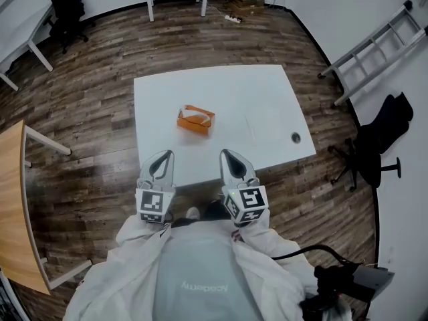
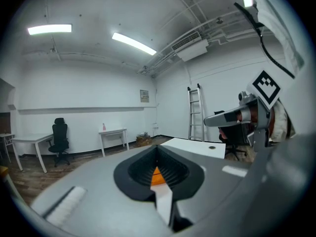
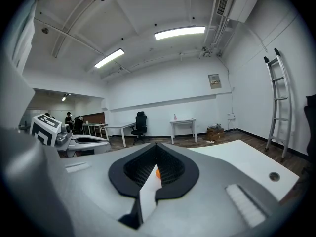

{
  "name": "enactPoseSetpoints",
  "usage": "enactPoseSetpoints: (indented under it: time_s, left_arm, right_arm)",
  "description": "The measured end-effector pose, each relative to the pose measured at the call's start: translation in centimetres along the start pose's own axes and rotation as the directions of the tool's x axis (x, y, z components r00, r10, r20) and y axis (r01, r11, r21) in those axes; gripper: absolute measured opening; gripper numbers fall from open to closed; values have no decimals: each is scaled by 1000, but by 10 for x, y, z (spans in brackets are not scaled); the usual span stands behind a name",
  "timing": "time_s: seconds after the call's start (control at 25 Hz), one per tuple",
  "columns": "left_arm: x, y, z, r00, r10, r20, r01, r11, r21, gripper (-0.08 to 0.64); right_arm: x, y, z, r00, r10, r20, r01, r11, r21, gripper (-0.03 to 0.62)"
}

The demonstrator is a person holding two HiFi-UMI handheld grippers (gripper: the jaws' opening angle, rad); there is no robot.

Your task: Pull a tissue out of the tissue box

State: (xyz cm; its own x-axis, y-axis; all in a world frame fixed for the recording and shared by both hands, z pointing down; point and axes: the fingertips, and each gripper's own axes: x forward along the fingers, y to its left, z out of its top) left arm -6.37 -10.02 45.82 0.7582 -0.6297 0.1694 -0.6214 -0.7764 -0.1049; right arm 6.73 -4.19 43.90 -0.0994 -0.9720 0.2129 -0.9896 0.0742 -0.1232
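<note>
An orange tissue box [image 1: 196, 121] stands near the middle of the white table [image 1: 261, 99]; I cannot make out a tissue sticking out of it. Both grippers hover side by side over the table's near edge, short of the box and pointing at it. My left gripper [image 1: 166, 154] is shut with nothing in it. My right gripper [image 1: 226, 153] is likewise shut and empty. In the left gripper view a sliver of the orange box [image 2: 157, 176] shows behind the closed jaws, and the right gripper [image 2: 232, 117] hangs to the side. The right gripper view shows a speck of the box [image 3: 157, 172].
A round cable hole [image 1: 296, 137] sits near the table's right corner. A ladder [image 1: 374, 49] leans on the right wall above a black office chair [image 1: 378, 142]. A wooden desk [image 1: 13, 199] stands at left. White desks and cardboard boxes [image 1: 244, 2] line the back wall.
</note>
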Motion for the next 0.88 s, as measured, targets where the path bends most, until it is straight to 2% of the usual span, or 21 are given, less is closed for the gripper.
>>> enactPoseSetpoints:
  time_s: [0.4,0.88]
  left_arm:
    - [12,16,-11,998,51,-49,-52,999,-15,-2]
    - [69,30,-11,987,120,-107,-124,992,-26,-2]
  right_arm:
    - [33,-6,-5,998,57,-39,-57,998,11,0]
    - [93,-50,3,986,141,-87,-140,990,19,0]
